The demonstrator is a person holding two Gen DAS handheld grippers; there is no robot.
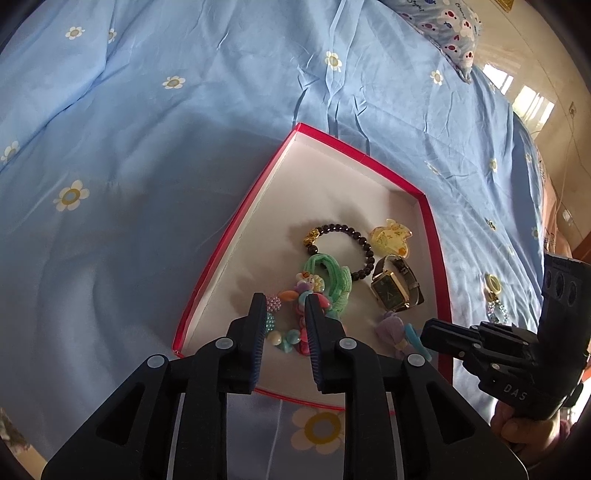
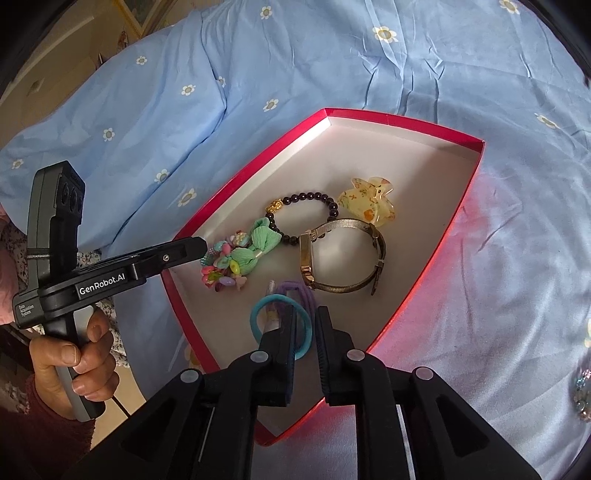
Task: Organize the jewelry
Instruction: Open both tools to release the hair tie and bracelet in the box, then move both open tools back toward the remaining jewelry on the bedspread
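Observation:
A red box (image 1: 218,258) (image 2: 258,162) with a white inside lies on the bed. It holds a dark bead bracelet (image 1: 343,251), a yellow hair clip (image 2: 369,203), a watch (image 2: 343,258) and a green bow (image 2: 258,243). My left gripper (image 1: 286,301) stands slightly open over a colourful bead bracelet (image 1: 291,332), which lies on the box floor between its fingers. My right gripper (image 2: 308,314) is slightly open too. The rim of a teal hair tie (image 2: 258,317) lies loose in its gap, beside a purple tie (image 2: 303,291).
The blue flowered sheet (image 1: 147,147) spreads around the box. A small sparkly piece (image 1: 493,291) (image 2: 583,398) lies on the sheet to the right of the box. A patterned pillow (image 1: 443,29) sits at the far edge. A hand (image 2: 70,362) holds the left gripper's handle.

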